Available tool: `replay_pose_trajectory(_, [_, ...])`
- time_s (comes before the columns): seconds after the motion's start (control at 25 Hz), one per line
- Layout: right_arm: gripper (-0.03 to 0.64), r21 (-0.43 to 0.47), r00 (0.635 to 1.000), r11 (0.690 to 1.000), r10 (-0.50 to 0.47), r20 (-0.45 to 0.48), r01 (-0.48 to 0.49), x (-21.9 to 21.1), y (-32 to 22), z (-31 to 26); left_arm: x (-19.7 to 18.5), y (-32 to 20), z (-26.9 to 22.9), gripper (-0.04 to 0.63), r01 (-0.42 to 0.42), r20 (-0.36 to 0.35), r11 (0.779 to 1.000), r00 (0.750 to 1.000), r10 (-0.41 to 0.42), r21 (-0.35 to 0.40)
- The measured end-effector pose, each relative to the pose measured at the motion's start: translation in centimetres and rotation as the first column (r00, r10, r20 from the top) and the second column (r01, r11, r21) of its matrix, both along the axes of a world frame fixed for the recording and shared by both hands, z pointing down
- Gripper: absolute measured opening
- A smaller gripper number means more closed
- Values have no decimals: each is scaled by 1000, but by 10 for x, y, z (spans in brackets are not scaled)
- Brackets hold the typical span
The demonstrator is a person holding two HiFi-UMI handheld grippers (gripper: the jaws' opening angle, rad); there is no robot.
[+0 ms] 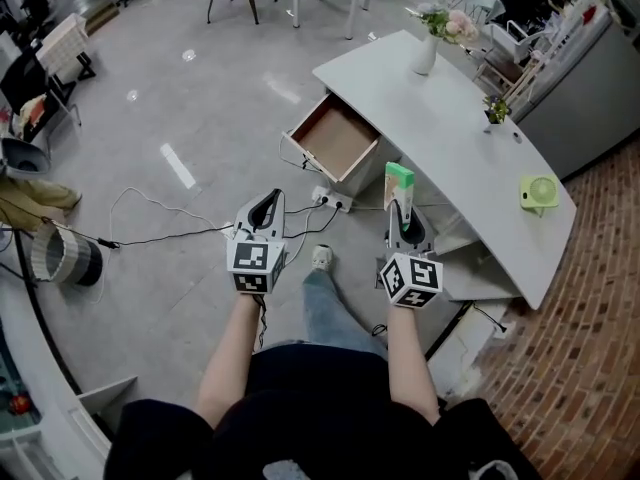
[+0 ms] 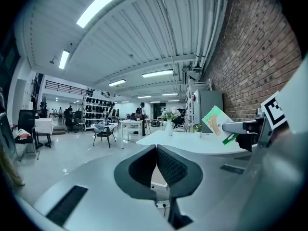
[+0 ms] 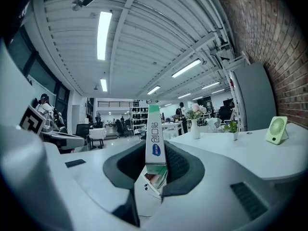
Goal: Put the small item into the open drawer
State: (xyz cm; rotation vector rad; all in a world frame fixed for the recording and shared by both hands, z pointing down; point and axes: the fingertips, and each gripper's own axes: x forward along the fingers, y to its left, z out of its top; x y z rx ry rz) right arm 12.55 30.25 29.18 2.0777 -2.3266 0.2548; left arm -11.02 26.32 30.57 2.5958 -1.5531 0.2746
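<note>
A person stands at a curved white table point(image 1: 452, 133), a two-jaw tool in each hand. The right tool point(image 1: 401, 211) is clamped on a small box point(image 1: 399, 182), green and white. Its pads press on the box's two broad faces, and the narrow edge faces that tool's own camera. The box stands on end between the jaws and reaches well past their tips. It is held in the air near the table's front edge, just to the right of the open drawer point(image 1: 335, 138) and apart from it. The drawer is pulled out over the grey floor point(image 1: 180, 98), its brown bottom showing. The left tool point(image 1: 267, 205) is held level with the right one, nearer the drawer's front. Its jaws are together with nothing between them. On the table stand a vase of flowers point(image 1: 428, 48) and a green fan point(image 1: 540, 192).
</note>
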Motion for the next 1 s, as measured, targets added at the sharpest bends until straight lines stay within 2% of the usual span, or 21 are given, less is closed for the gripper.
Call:
replay_pose_trajectory(0.24, [89, -9, 1000, 1000, -11, -15, 11, 14, -86, 9, 18, -86, 9, 23, 0, 5, 1000, 1000, 0, -4])
replay_pose_trajectory(0.6, [89, -47, 999, 998, -43, -21, 42, 36, -241, 10, 47, -245, -3, 23, 14, -2, 1000, 1000, -14, 5])
replay_pose_trajectory(0.72, [89, -70, 998, 996, -63, -19, 62, 33, -272, 15, 50, -275, 1, 23, 18, 1, 1000, 1000, -18, -11])
replay_pose_trajectory(1.0, [89, -97, 996, 991, -90, -23, 87, 27, -305, 24, 54, -305, 10, 23, 13, 6, 999, 1000, -13, -34])
